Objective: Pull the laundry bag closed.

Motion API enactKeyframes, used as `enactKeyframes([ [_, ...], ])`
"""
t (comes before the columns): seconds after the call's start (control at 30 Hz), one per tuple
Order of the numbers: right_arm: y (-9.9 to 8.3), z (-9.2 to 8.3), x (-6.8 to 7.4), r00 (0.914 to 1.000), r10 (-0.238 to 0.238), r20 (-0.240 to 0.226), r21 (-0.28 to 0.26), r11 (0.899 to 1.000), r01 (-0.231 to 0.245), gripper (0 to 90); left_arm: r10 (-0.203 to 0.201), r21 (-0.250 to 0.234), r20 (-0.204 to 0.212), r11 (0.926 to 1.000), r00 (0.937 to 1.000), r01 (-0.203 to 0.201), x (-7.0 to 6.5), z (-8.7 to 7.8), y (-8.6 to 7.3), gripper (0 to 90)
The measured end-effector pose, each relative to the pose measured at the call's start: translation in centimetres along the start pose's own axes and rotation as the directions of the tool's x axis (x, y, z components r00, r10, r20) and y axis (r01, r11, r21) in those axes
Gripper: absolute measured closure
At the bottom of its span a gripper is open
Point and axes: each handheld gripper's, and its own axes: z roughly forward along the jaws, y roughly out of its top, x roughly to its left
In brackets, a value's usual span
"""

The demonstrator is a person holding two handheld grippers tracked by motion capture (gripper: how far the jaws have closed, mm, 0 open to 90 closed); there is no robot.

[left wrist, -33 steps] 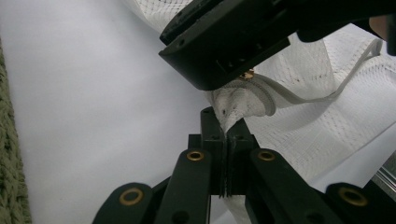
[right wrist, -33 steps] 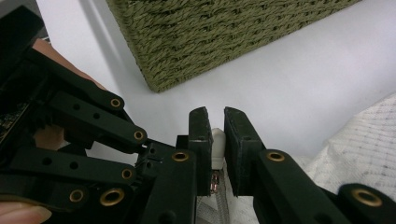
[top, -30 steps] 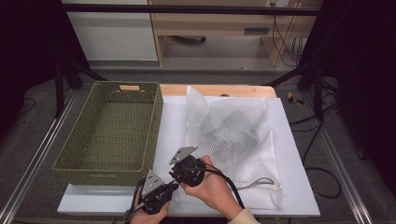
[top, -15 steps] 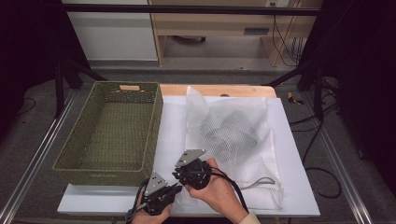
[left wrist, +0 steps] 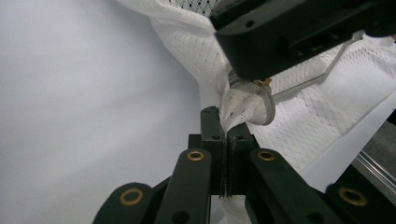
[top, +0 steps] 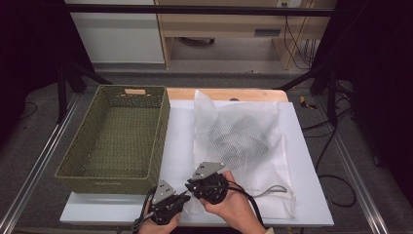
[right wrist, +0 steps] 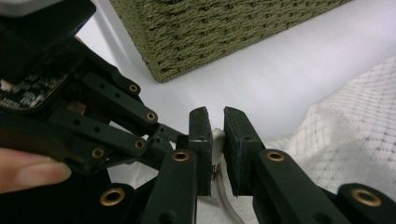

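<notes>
Mesh laundry bag (top: 243, 151) lies flat on the white bench (top: 302, 146), right of the woven basket (top: 117, 141), with dark clothing showing through its netting. Your left tool (left wrist: 226, 154) is clamped tight on a pinch of the bag's near corner fabric. Your right tool (right wrist: 216, 140), just beside it, has its jaws nearly together around a small metal piece, which looks like the zipper pull. If you draw that pull while the left pinch is shallow, the netting may slide out and the bag will bunch instead of opening. Mesh could also snag in the zipper, and with both tools so close their linkages may knock together. Count: one bag, one basket, two tools, one grey cord (top: 272, 191) trailing on the bag.
</notes>
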Motion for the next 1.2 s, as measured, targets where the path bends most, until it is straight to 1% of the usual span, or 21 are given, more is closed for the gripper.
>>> enactKeyframes([
  [0.07, -0.3, -0.3, 0.1, 0.9999, -0.003, 0.01, -0.012, 1.0, 0.003, 82.2, -0.003, -0.002, -0.004, 1.0, 1.0, 0.003, 0.0, 0.0, 0.0, 88.9],
  [0.2, -1.0, -0.5, 0.2, 0.9999, 0.009, 0.015, -0.03, 1.0, -0.009, 82.3, -0.013, 0.002, 0.01, 0.9999, 0.9999, 0.013, 0.0, 0.1, -0.1, 88.9],
  [0.3, -1.4, -0.4, 0.3, 0.9996, 0.017, 0.021, -0.04, 0.999, -0.016, 82.4, -0.012, 0.0, 0.006, 0.9999, 0.9999, 0.012, -0.1, 0.1, -0.1, 89.0],
  [0.53, -1.5, -0.4, 0.2, 0.9996, 0.018, 0.02, -0.04, 0.999, -0.018, 82.6, -0.012, 0.001, 0.008, 0.9999, 0.9999, 0.012, -0.1, 0.1, -0.1, 88.9],
  [0.77, -1.4, -0.5, 0.1, 0.9997, 0.017, 0.018, -0.03, 0.999, -0.016, 82.6, 0.003, 0.016, 0.04, 0.9999, 0.9992, -0.004, -0.1, 0.2, -0.1, 87.9],
  [0.83, -1.4, -0.5, 0.1, 0.9997, 0.014, 0.019, -0.026, 1.0, -0.014, 82.6, 0.009, 0.023, 0.054, 0.9997, 0.9985, -0.01, -0.1, 0.1, -0.1, 85.2],
  [0.93, -1.4, -0.4, 0.0, 0.9997, 0.011, 0.022, -0.025, 1.0, -0.01, 82.6, 0.026, 0.043, 0.076, 0.9987, 0.9968, -0.029, -0.3, 0.0, -0.1, 74.8],
  [1.03, -1.4, -0.3, -0.2, 0.9996, 0.015, 0.023, -0.024, 1.0, -0.014, 82.6, 0.049, 0.034, 0.086, 0.9981, 0.9951, -0.052, -0.4, -0.8, 0.1, 66.6],
  [1.17, -1.5, -0.3, -0.3, 0.9996, 0.019, 0.021, -0.029, 0.999, -0.019, 82.6, 0.064, 0.03, 0.118, 0.9972, 0.991, -0.068, -0.4, -1.9, 0.6, 60.4],
  [1.2, -1.5, -0.2, -0.3, 0.9996, 0.018, 0.02, -0.03, 0.999, -0.017, 82.6, 0.064, 0.028, 0.121, 0.9973, 0.9906, -0.068, -0.3, -2.2, 0.8, 60.5],
])
